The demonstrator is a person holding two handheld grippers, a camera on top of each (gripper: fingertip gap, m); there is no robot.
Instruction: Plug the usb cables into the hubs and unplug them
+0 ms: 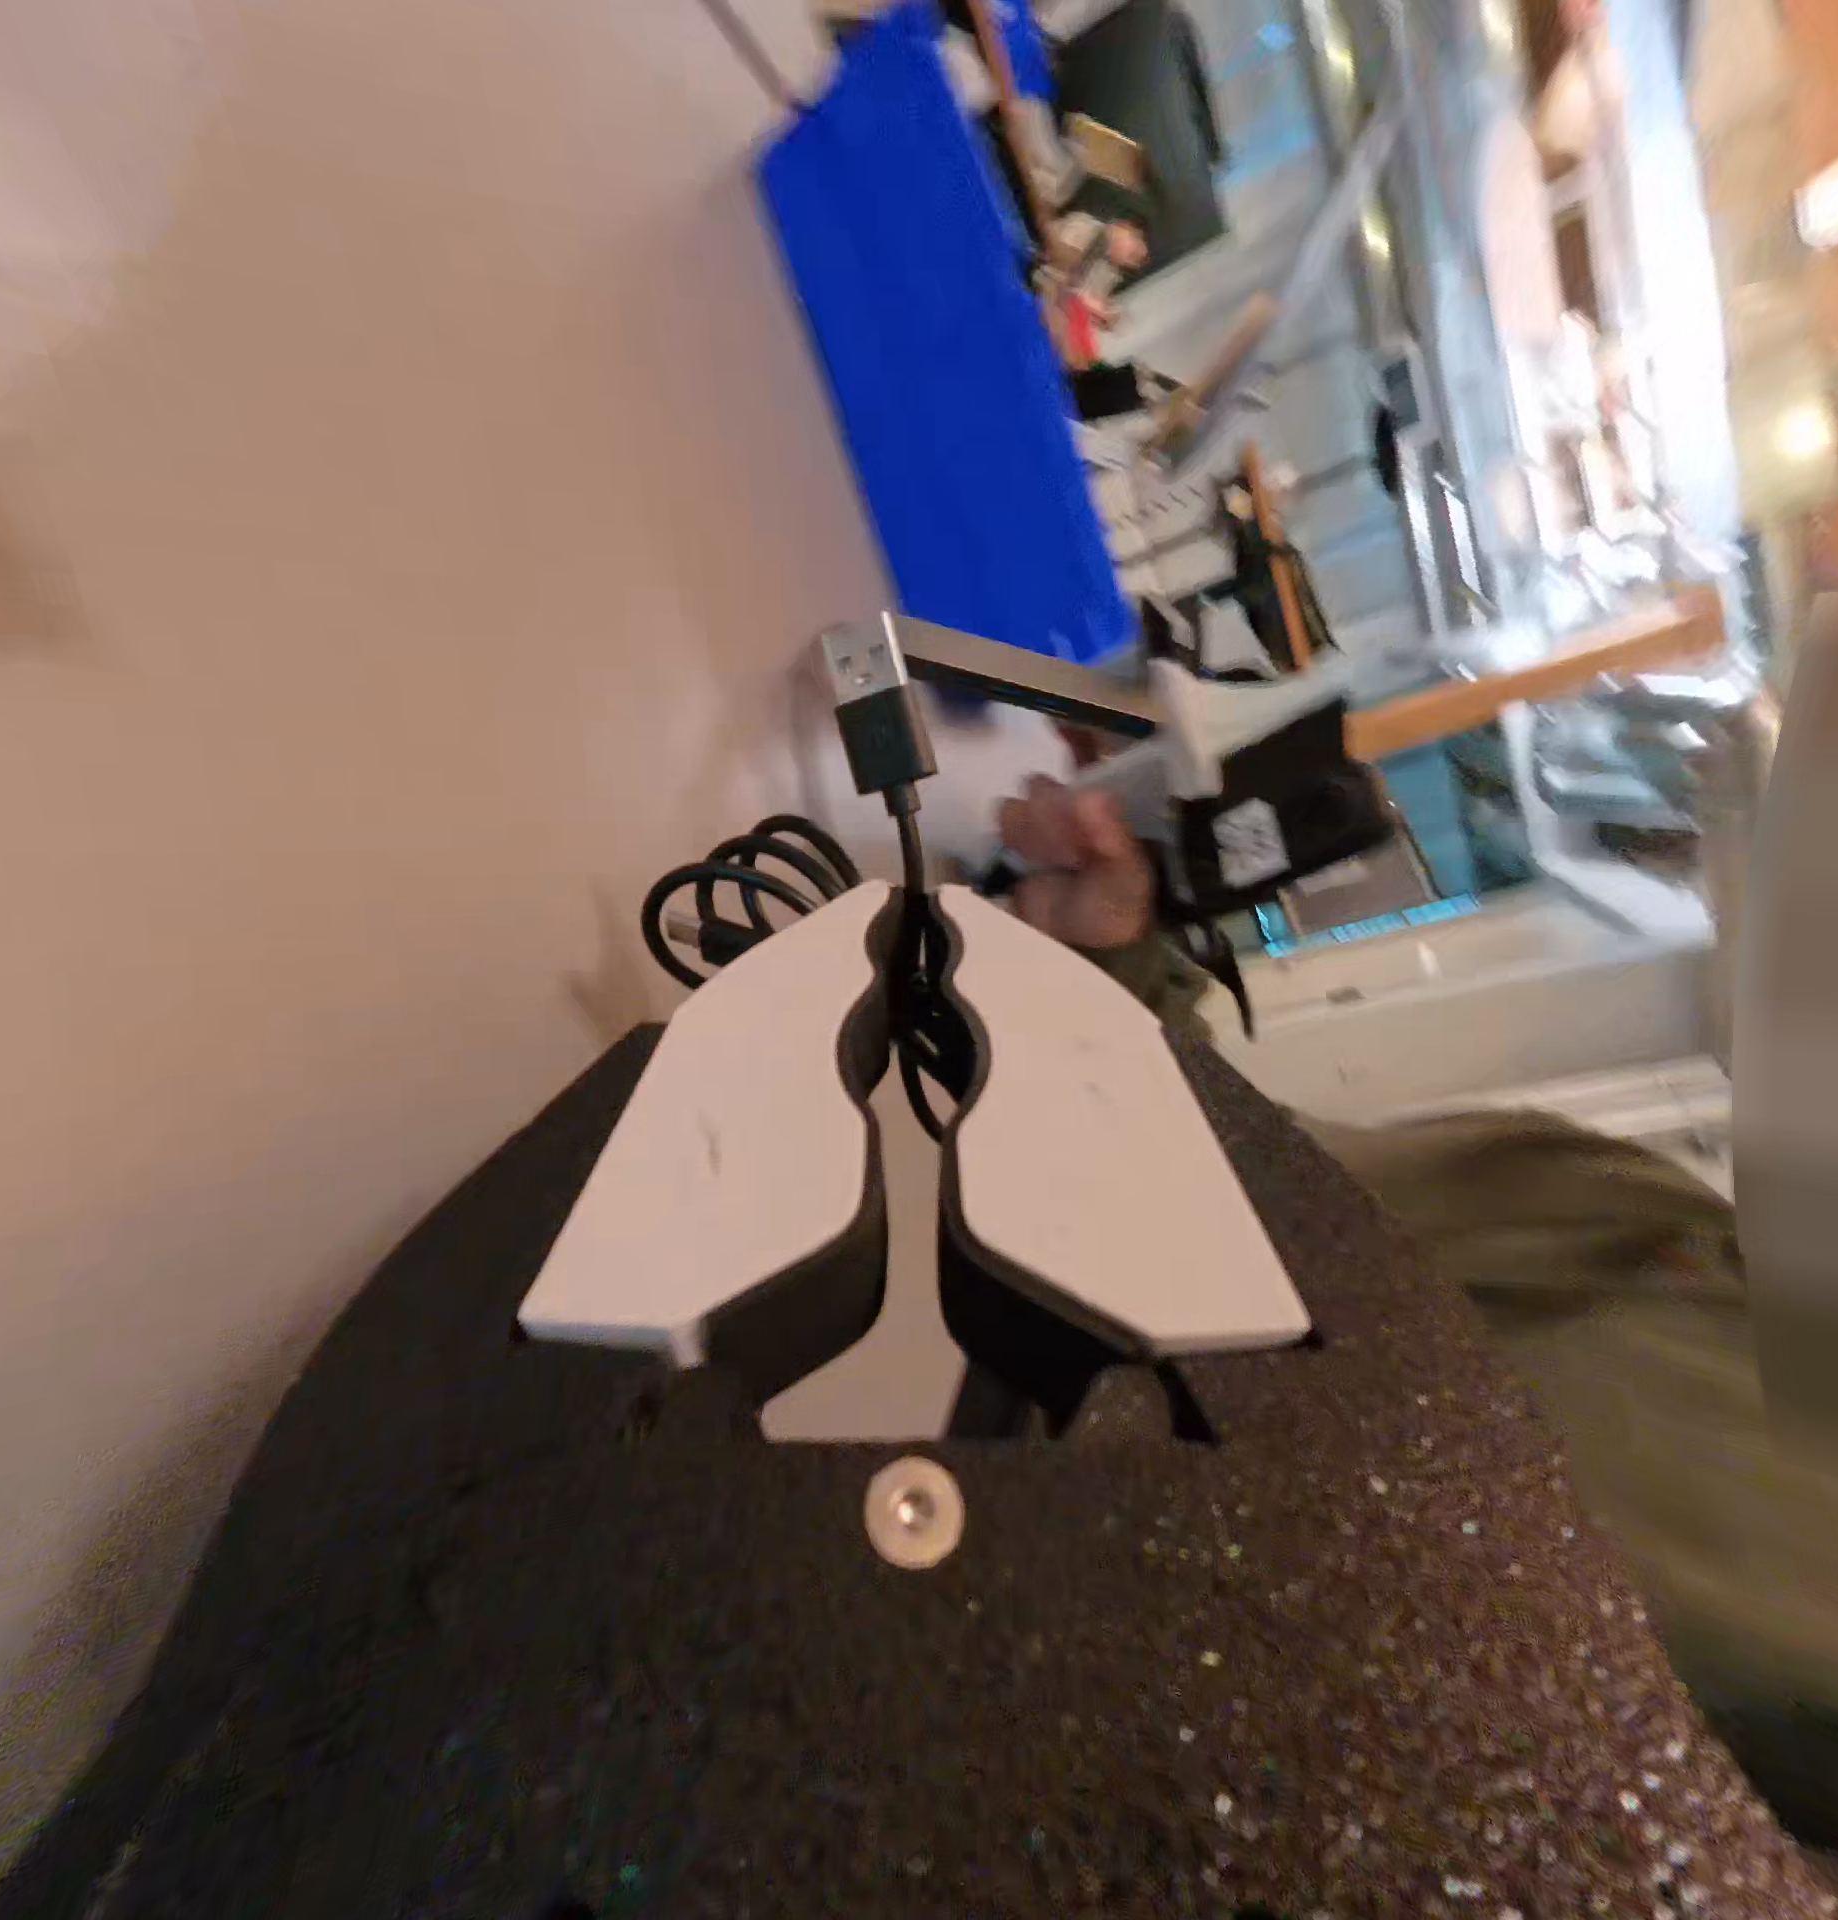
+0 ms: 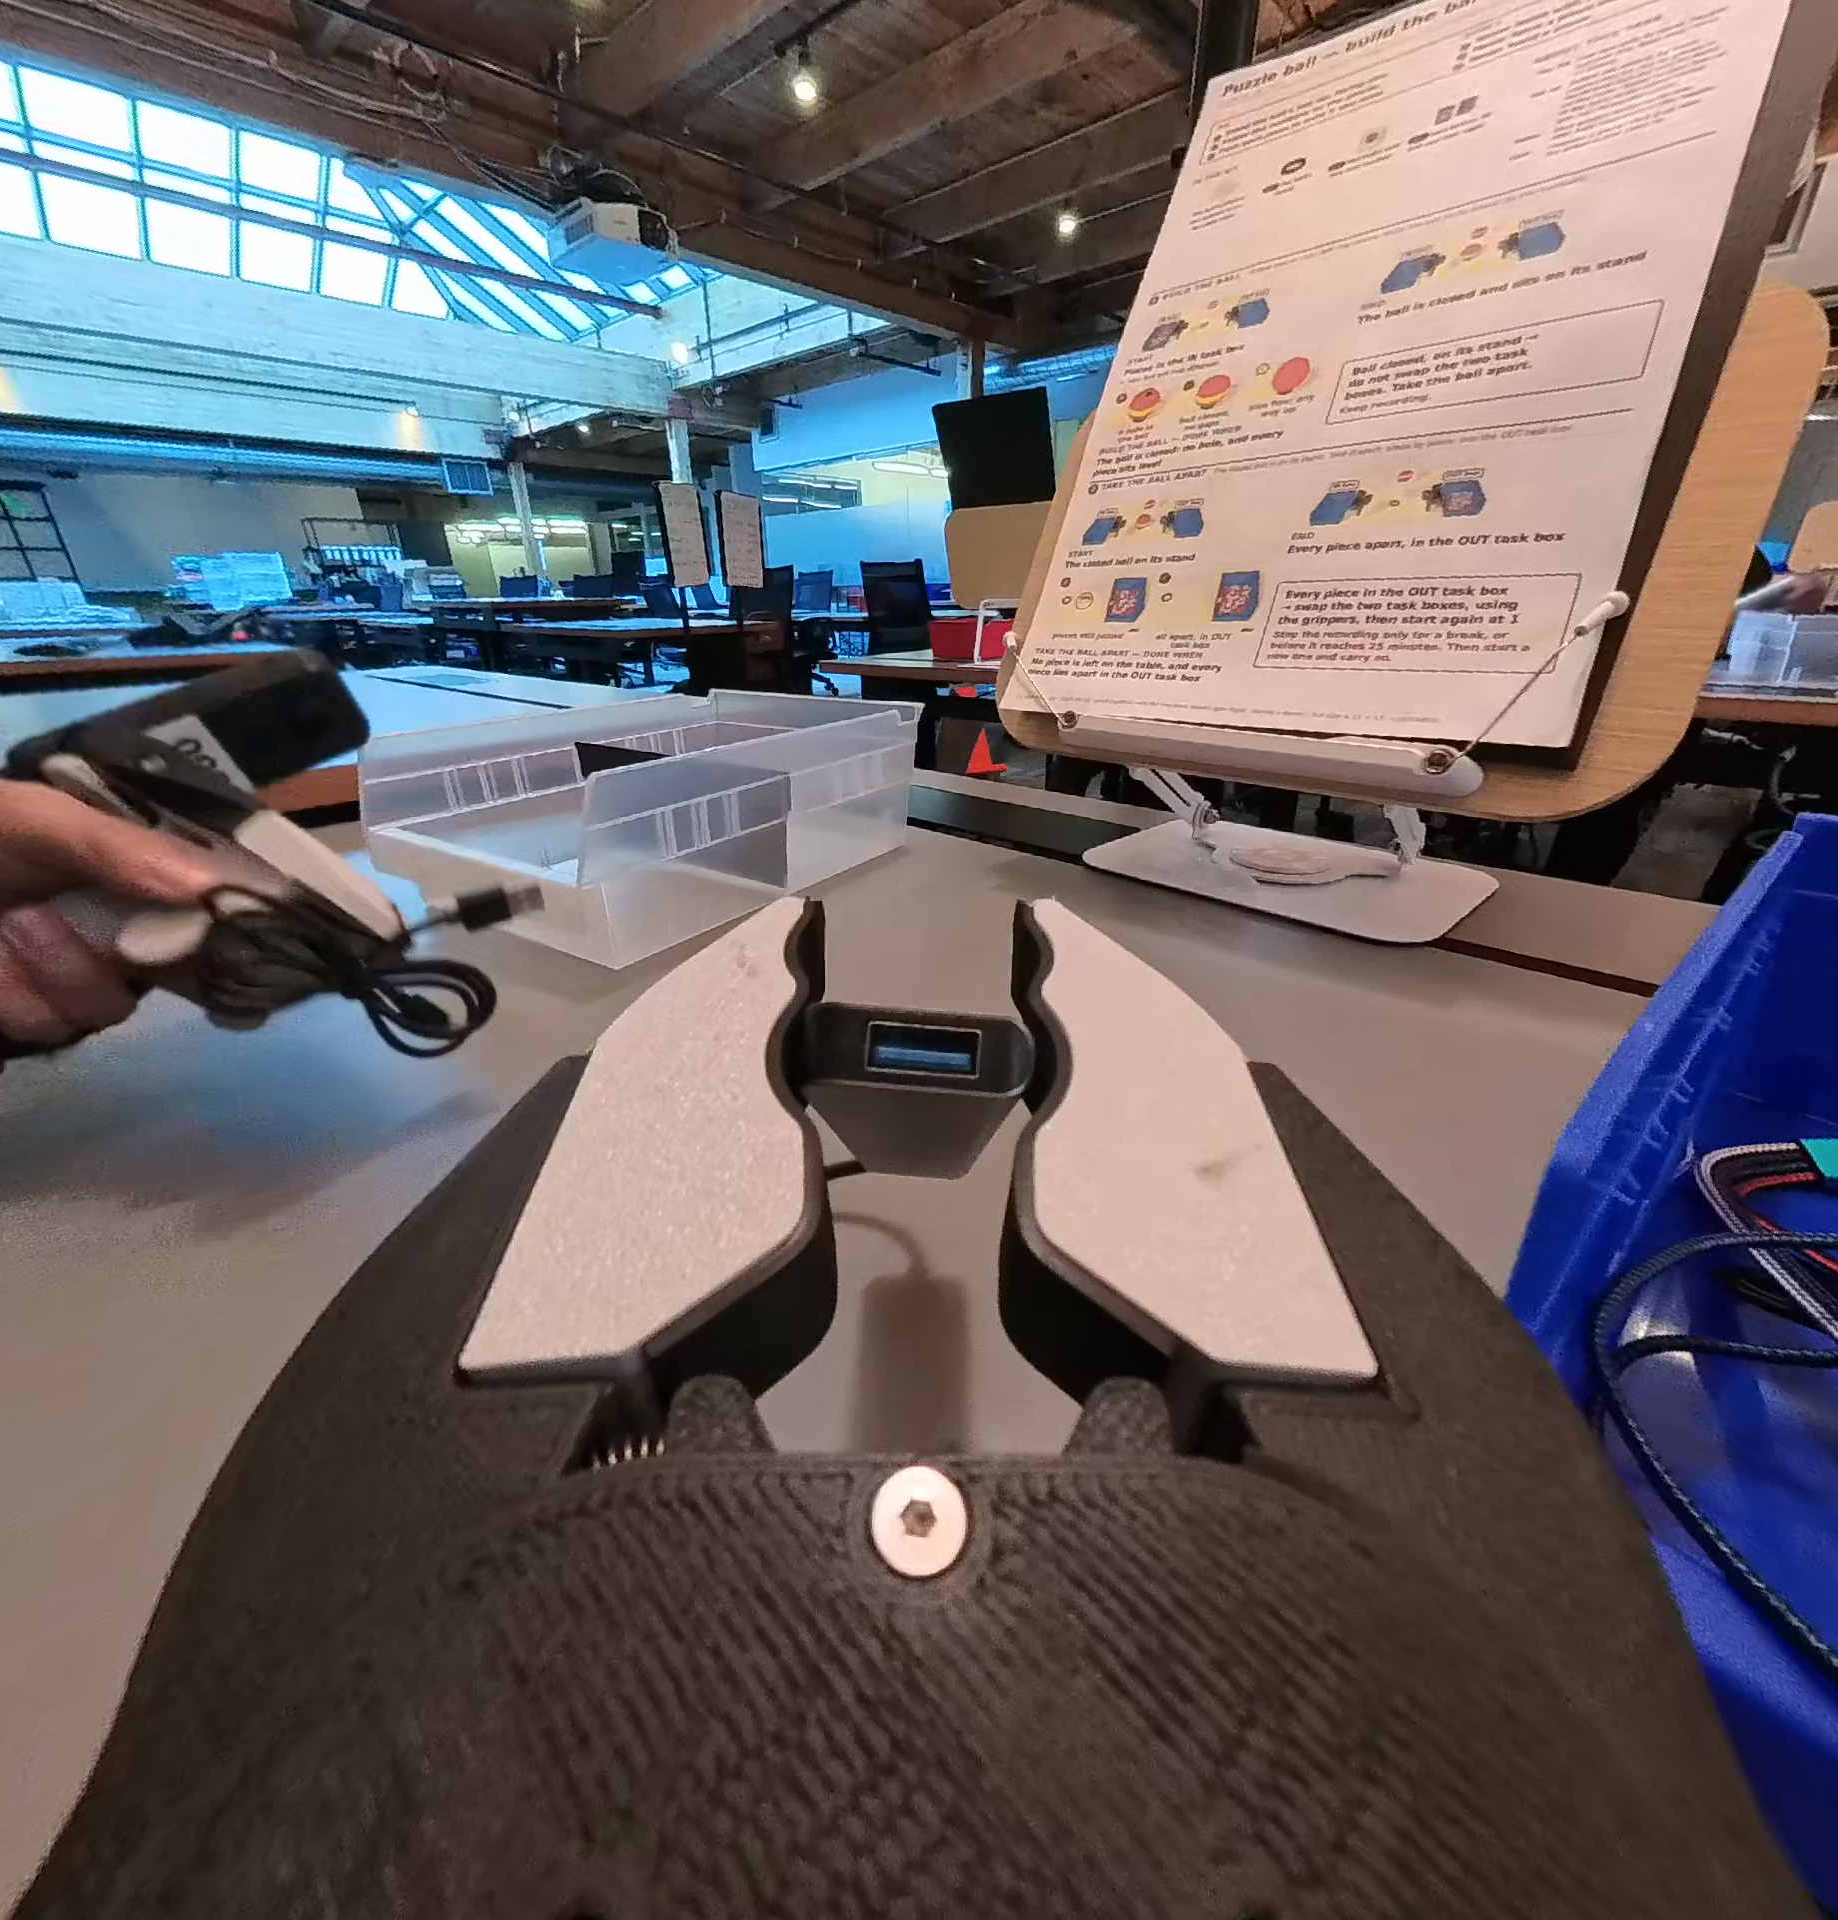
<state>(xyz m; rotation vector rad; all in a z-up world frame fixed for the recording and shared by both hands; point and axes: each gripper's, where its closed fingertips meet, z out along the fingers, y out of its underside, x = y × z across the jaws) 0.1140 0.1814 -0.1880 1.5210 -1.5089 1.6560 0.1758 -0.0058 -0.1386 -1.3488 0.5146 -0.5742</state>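
Note:
My left gripper is shut on a black USB cable just behind its plug. The silver USB-A plug sticks out past the fingertips, and the coiled rest of the cable hangs behind. My right gripper is shut on a dark grey USB hub with its blue port facing forward. In the left wrist view the hub is held in the air by the right gripper, its end close to the plug. In the right wrist view the left gripper holds the plug at the left, apart from the hub.
A clear plastic divided tray stands on the grey table. A blue bin at the right holds braided cables. A document stand with a printed sheet stands at the back right. Tip to tip, the grippers are about 20 cm apart.

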